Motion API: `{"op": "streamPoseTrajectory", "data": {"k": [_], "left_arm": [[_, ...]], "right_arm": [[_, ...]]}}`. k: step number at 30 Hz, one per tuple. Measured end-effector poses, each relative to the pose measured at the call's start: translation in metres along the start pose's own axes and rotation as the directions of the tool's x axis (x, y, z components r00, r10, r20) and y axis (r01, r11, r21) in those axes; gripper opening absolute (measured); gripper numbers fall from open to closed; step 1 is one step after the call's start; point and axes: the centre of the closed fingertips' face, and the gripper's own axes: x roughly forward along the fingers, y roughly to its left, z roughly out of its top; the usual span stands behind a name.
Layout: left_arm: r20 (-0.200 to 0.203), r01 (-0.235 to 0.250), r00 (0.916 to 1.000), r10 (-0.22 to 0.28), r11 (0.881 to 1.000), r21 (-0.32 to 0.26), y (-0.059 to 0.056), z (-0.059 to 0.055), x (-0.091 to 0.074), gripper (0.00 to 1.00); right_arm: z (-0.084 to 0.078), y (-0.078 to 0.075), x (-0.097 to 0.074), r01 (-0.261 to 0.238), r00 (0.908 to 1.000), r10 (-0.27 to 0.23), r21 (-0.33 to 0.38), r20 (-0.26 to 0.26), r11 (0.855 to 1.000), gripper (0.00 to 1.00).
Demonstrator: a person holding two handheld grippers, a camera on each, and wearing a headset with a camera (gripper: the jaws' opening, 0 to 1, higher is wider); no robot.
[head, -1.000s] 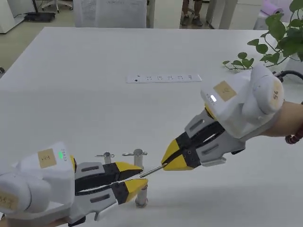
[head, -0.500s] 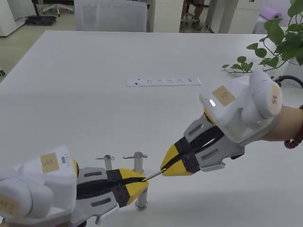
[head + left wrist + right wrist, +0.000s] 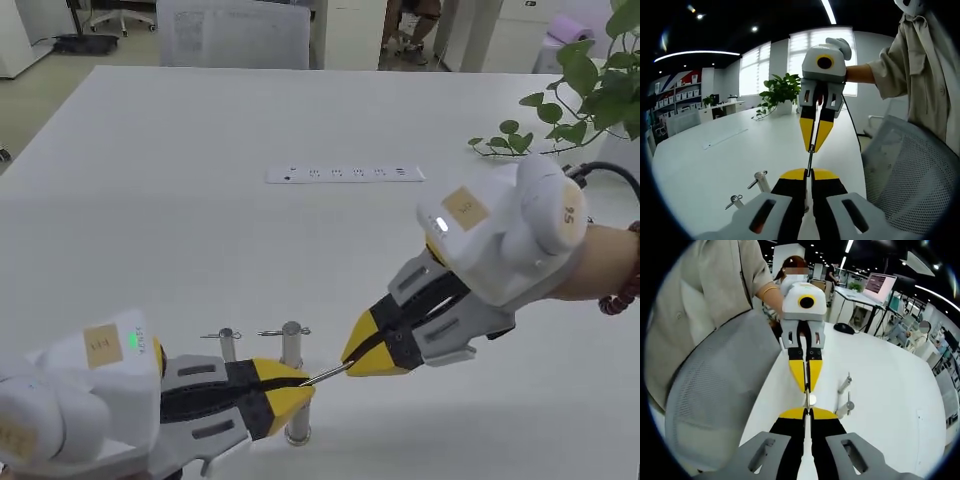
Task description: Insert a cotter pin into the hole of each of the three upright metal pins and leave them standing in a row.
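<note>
Right gripper point(image 3: 352, 360) is pinched narrow on the cotter pin point(image 3: 326, 374), whose thin shank reaches across to the left gripper point(image 3: 296, 390), itself clamped tight around the third metal pin point(image 3: 297, 430) standing on the white table point(image 3: 200, 200). This looks like the last insertion, though I cannot tell whether the tip is in the hole yet. Next, I'd say, a straight, level push along the shank while the left one steadies the post. Just behind, the two other metal pins point(image 3: 291, 340) stand side by side, each already carrying its cotter pin.
</note>
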Motion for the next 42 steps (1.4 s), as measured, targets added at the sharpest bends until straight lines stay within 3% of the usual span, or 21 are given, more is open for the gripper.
{"op": "streamPoseTrajectory", "data": {"k": [4, 19, 27, 42], "left_arm": [[-0.005, 0.003, 1.0, -0.003, 1.0, -0.027, -0.002, 0.0, 0.0, 0.01], [-0.021, 0.034, 0.9992, -0.035, 0.999, -0.025, -0.009, 0.005, 0.001, 0.0], [-0.032, 0.06, 0.9977, -0.06, 0.998, -0.012, -0.014, 0.005, 0.0, 0.0], [-0.054, 0.086, 0.9949, -0.085, 0.996, 0.016, -0.019, 0.004, 0.0, 0.0]], "right_arm": [[-0.001, 0.001, 0.001, 0.0, 0.9999, 0.0, 0.007, -0.015, 1.0, 0.03], [-0.011, 0.007, 0.008, -0.007, 0.996, 0.008, 0.016, -0.089, 1.0, 0.05], [-0.013, 0.01, 0.01, -0.015, 0.9952, 0.017, 0.018, -0.097, 1.0, 0.09], [-0.012, 0.018, 0.015, -0.053, 0.9936, 0.056, 0.033, -0.098, 0.998, 0.05]]}}
